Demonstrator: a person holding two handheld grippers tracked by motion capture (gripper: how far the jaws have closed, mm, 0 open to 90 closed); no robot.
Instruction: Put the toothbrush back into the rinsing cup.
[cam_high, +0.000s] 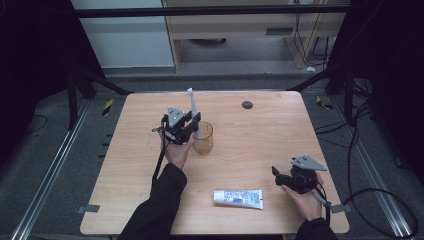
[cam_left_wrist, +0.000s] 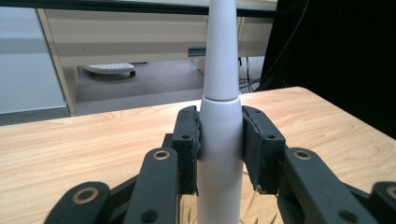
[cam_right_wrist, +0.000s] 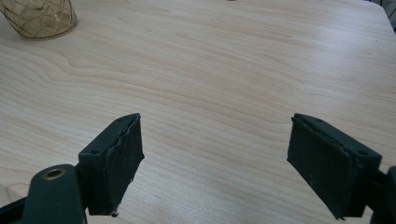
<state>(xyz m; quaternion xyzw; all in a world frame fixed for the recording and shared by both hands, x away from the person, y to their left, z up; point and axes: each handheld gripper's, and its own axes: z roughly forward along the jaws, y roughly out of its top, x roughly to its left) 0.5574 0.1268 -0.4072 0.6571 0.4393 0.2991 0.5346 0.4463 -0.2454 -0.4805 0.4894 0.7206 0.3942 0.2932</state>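
Nearest the person's edge of the bench (cam_high: 240, 135) lies a toothpaste tube (cam_high: 238, 198), flat, its long axis running left to right along that near edge, with bare wood all around it. Just to its right the right hand-held gripper (cam_high: 278, 175) sits low over the bench in the person's right hand (cam_high: 303, 199), close to the near right corner; its jaws stand wide apart with nothing between them (the right gripper view (cam_right_wrist: 215, 154) shows plain wood grain in the gap). Ahead of it the right half of the bench is open up to a small dark disc (cam_high: 247, 104) near the far edge.

Farther in, left of centre, the left hand-held gripper (cam_high: 196, 121) is clamped on a white electric toothbrush (cam_high: 195, 112). In the left gripper view (cam_left_wrist: 219, 140) both pads press the thick white handle (cam_left_wrist: 219, 154) from either side. The toothbrush stands nearly upright, long axis vertical, its narrow head end pointing up and slightly away from the person, its lower end down in an amber glass cup (cam_high: 203, 138) that stands on the bench, touching or just beside the left hand (cam_high: 176, 151). The cup also shows at the top left corner of the right gripper view (cam_right_wrist: 39, 18), well apart from those jaws.

Beyond the far edge of the bench is grey floor (cam_high: 225, 80) and a pale cabinet (cam_high: 235, 25).
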